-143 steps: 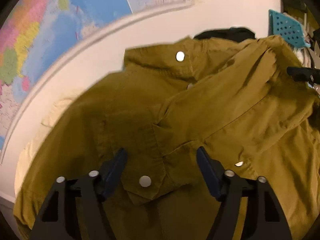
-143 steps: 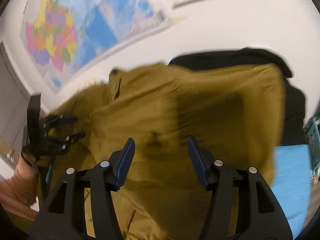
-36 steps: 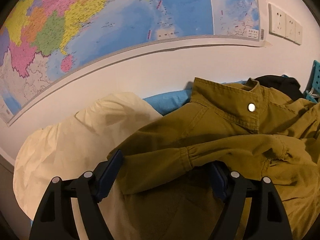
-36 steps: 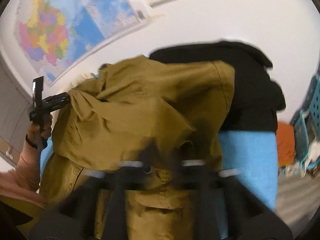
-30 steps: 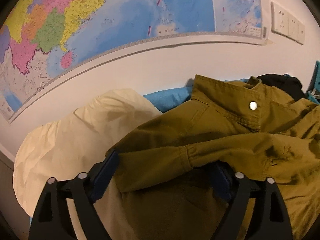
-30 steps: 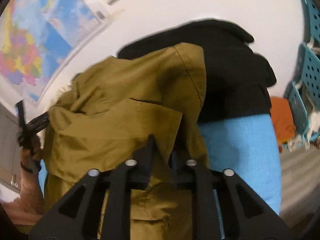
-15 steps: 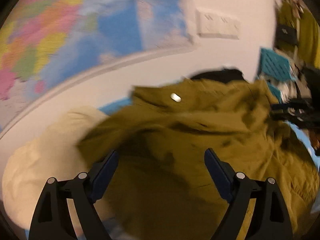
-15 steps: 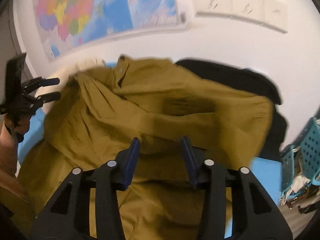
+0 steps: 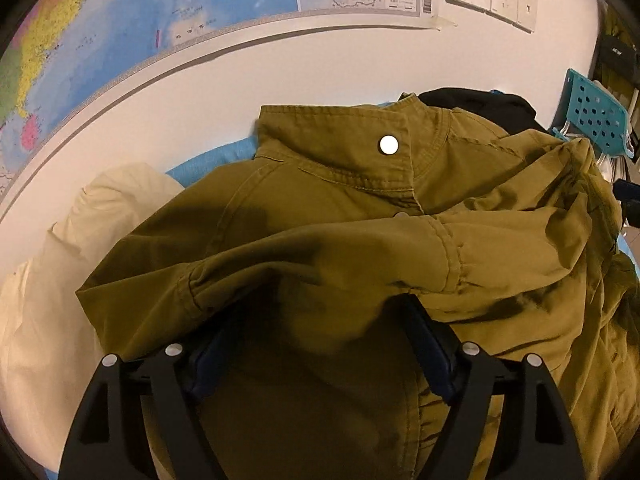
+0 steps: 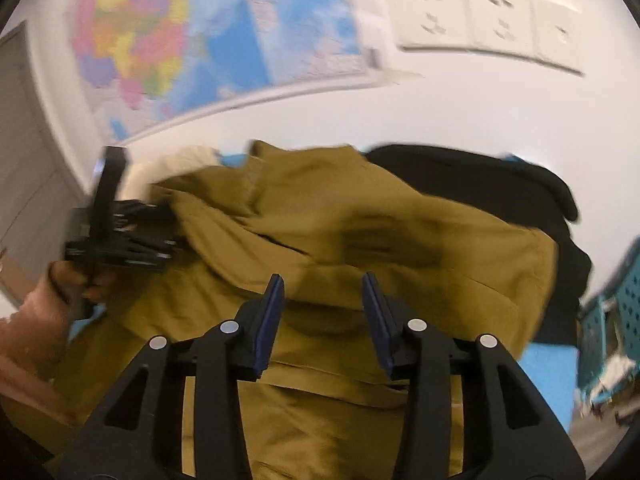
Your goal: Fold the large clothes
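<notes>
A big jacket [image 9: 340, 208] in a brownish yellow-green colour lies spread out with its front side up. Its stand-up collar [image 9: 336, 148] points toward the wall and has one shiny round snap button [image 9: 389, 145] on it. One sleeve [image 9: 280, 264] is folded across the chest, and its gathered cuff [image 9: 450, 256] sits near the middle, just under the collar. The cloth is bunched and wrinkly on the right side. In the right wrist view the jacket [image 10: 360, 240] looks blurry, with a wide flap folded over the top and lumpy folds on the left.
</notes>
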Tool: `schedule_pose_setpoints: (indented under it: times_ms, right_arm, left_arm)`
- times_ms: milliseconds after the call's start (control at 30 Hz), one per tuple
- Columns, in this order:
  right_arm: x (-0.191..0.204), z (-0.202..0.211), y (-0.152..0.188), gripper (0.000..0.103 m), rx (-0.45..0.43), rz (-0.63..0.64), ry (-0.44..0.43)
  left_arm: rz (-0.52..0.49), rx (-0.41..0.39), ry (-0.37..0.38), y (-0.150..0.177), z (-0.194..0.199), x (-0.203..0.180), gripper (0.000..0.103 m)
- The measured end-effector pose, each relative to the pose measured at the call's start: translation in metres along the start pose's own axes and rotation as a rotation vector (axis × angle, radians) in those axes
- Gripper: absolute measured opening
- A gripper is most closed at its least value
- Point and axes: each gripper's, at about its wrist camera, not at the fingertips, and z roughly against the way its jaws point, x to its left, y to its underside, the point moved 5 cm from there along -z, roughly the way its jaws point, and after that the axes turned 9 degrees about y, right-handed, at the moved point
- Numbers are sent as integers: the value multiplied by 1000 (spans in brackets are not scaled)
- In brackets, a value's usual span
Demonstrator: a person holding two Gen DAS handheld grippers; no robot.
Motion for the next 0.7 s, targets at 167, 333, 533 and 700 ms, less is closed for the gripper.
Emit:
schedule_pose_setpoints:
  times_ms: [167,333,533,700]
  right_arm:
    - [19,-53,-1,34,79,65,13]
    - [-7,-91,1,28,153,-51,26]
    - [-5,-17,8,69,39,-57,4]
    - [-26,39,58,77,54,-172,3]
  left_arm:
    - [-10,-56,22,5,22,1,79]
    - [-30,-143,42,33,76,9,83]
    - [27,-185,74,94,124,33,85]
    - [126,-114,148,155,127,41,85]
